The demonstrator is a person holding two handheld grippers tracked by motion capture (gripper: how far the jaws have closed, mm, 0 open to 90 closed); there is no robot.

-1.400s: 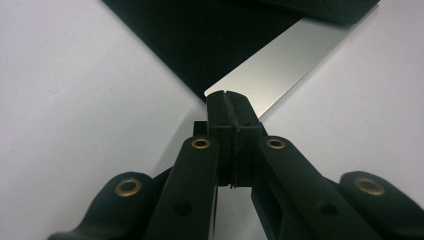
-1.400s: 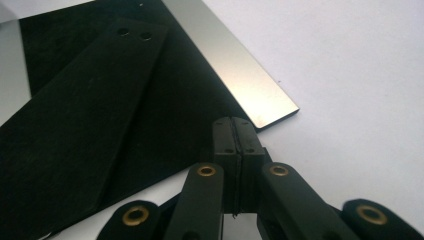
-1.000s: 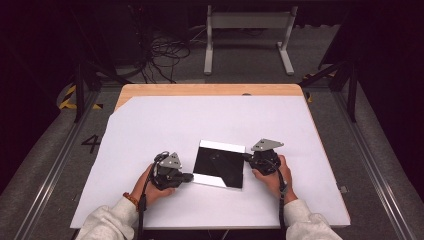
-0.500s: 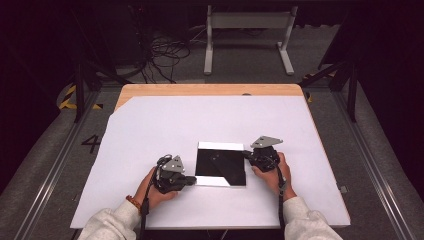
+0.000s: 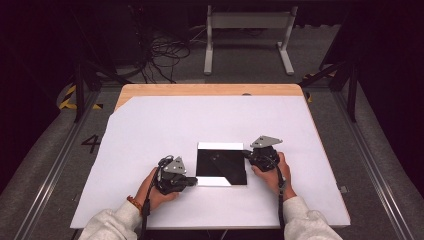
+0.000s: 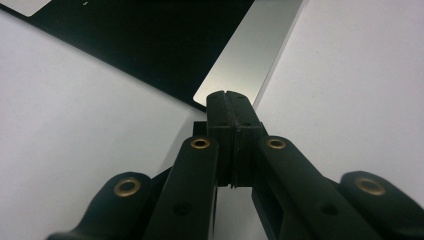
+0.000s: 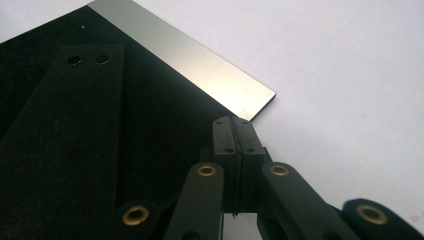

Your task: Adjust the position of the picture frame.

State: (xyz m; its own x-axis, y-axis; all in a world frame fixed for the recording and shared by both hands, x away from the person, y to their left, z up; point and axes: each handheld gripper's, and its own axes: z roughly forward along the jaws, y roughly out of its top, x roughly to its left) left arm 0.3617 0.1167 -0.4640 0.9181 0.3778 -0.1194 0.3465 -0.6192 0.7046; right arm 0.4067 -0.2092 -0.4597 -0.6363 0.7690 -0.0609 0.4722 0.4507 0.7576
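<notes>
Black and mirror-edged, a flat square panel (image 5: 221,166) lies near the middle of a white table (image 5: 150,130). The left gripper (image 5: 192,181) rests at its near left corner, the right gripper (image 5: 247,154) at its far right corner; both have jaws pressed together, holding nothing.

The high view looks forward and down over the table (image 5: 150,125). Both gripper views sit low and close, sharing the black panel (image 5: 220,162) (image 6: 150,40) (image 7: 100,125).
</notes>
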